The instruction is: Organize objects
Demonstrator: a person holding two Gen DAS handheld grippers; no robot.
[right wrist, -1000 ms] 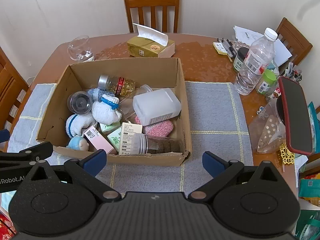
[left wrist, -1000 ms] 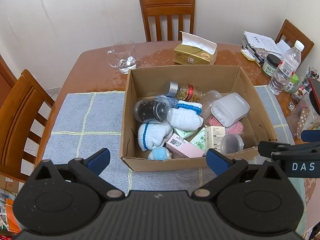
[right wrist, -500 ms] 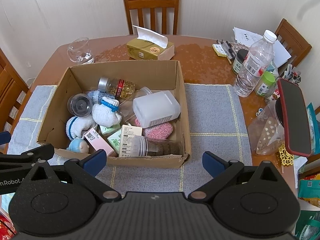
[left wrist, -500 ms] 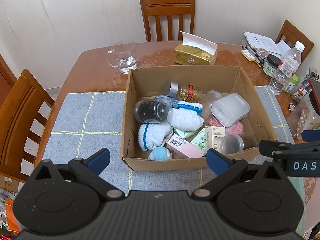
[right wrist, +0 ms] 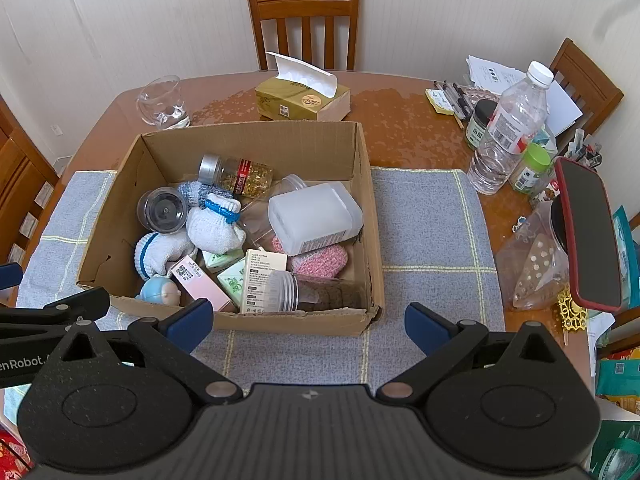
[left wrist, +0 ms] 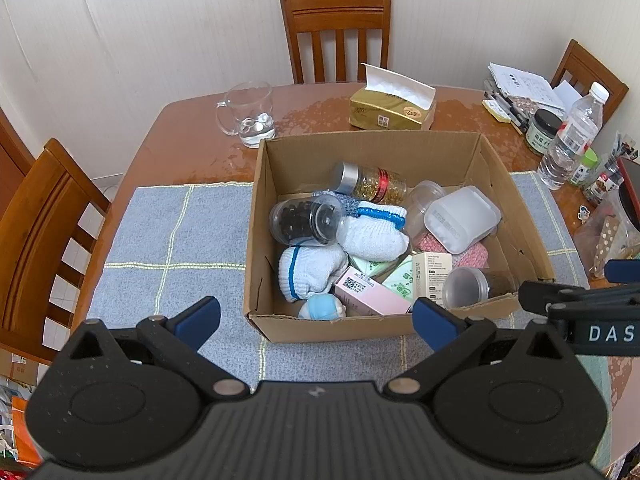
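An open cardboard box (left wrist: 264, 332) (right wrist: 296, 324) sits on a grey-blue mat in the middle of the table. Inside lie white socks (left wrist: 372, 232) (right wrist: 214, 224), a jar of dark beads (left wrist: 306, 220), a capsule bottle (left wrist: 372, 184) (right wrist: 236, 174), a white plastic container (left wrist: 460, 218) (right wrist: 314, 218), a pink box (left wrist: 370, 292), a white carton (right wrist: 264, 276) and a small blue doll (left wrist: 322, 307). My left gripper (left wrist: 316, 320) hovers open before the box's near wall. My right gripper (right wrist: 306, 324) is open too, near the box's front right corner. Both are empty.
On the brown table stand a gold tissue box (left wrist: 392, 108) (right wrist: 302, 100), a glass mug (left wrist: 248, 114), a water bottle (right wrist: 508, 128), jars, pens and papers at the right. A red-edged phone (right wrist: 588, 232) stands far right. Wooden chairs (left wrist: 338, 32) surround the table.
The right wrist view has drifted slightly left and back, so the box sits a little farther right in it. The left gripper has barely moved. Both stay open.
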